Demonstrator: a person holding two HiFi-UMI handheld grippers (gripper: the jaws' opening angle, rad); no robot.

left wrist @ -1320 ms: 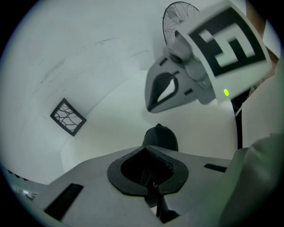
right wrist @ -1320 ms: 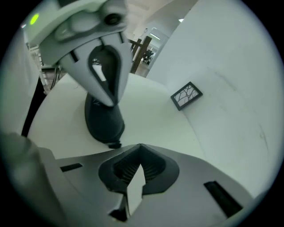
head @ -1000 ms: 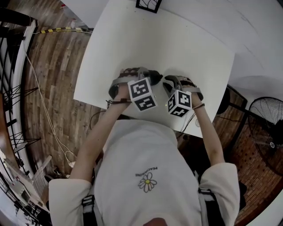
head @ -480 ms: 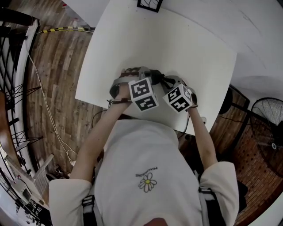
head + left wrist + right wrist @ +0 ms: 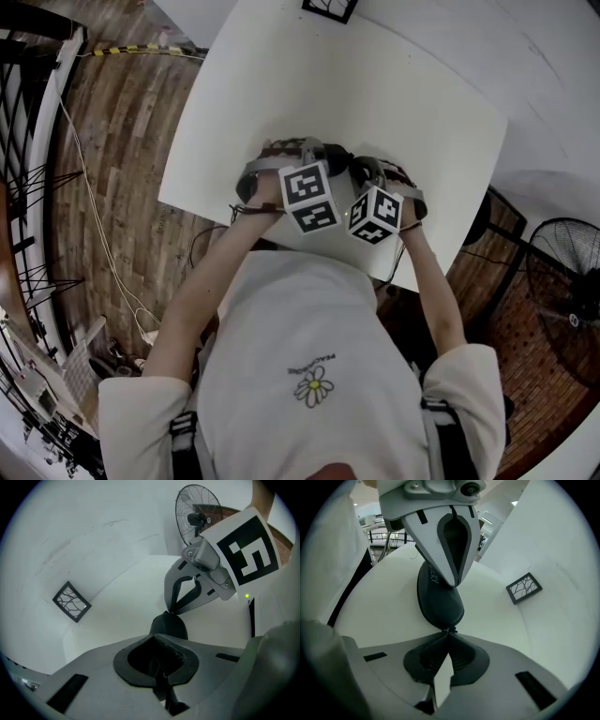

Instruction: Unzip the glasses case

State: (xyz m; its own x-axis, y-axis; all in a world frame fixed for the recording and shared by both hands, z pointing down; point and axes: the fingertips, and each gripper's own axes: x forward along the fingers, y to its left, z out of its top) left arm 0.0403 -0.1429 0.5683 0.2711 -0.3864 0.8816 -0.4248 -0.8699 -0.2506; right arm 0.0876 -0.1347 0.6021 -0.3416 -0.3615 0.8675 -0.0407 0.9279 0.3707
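A black glasses case (image 5: 439, 602) lies on the white table (image 5: 394, 94), stretched between both grippers. My left gripper (image 5: 161, 660) is shut on one end of the glasses case (image 5: 168, 625). My right gripper (image 5: 447, 637) has just been closing, and its pads now pinch the small metal zipper pull (image 5: 449, 630) at the other end. In the head view the hands and marker cubes hide most of the case (image 5: 336, 161), with the left gripper (image 5: 314, 159) and the right gripper (image 5: 361, 173) pointing steeply down at it. Each gripper shows in the other's view: the right gripper (image 5: 172, 611), the left gripper (image 5: 452, 582).
A small black-framed picture (image 5: 328, 9) lies at the table's far edge, well away from the case. A standing fan (image 5: 562, 272) is on the wooden floor to the right. The table's near edge runs just under my hands.
The right gripper's cube has rolled and edged a little closer to the left one. The left gripper has kept still on the case.
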